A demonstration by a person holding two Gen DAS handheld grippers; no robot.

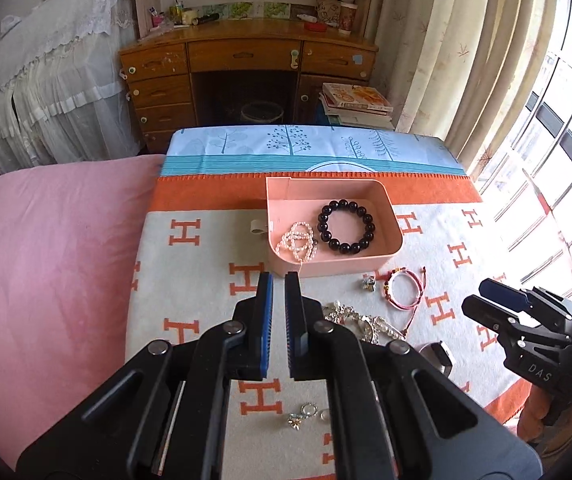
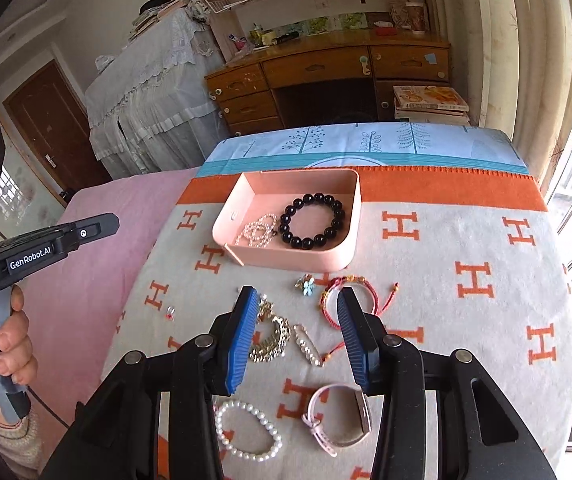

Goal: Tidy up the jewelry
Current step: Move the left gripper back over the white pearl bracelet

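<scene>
A pink tray [image 1: 390,216] [image 2: 350,216] on the H-patterned blanket holds a black bead bracelet [image 1: 347,226] [image 2: 312,221] and a small pearl strand [image 1: 298,242] [image 2: 257,231]. My left gripper [image 1: 279,280] hovers just before the tray's near wall, nearly shut with a narrow gap, nothing between its pads. My right gripper [image 2: 295,296] is open above loose jewelry: a gold chain [image 2: 272,338], a pearl clip [image 2: 308,345], a red cord bracelet [image 2: 346,292] [image 1: 405,290], a flower charm [image 2: 306,285], a pearl bracelet [image 2: 248,430] and a pink watch [image 2: 340,420].
The blanket [image 1: 206,264] lies over a pink bed cover [image 1: 54,264]. Small rings and charms [image 1: 304,414] lie near the left gripper's body. A wooden desk [image 1: 246,68], a book stack [image 1: 356,104] and curtains by the window [image 1: 558,120] stand beyond.
</scene>
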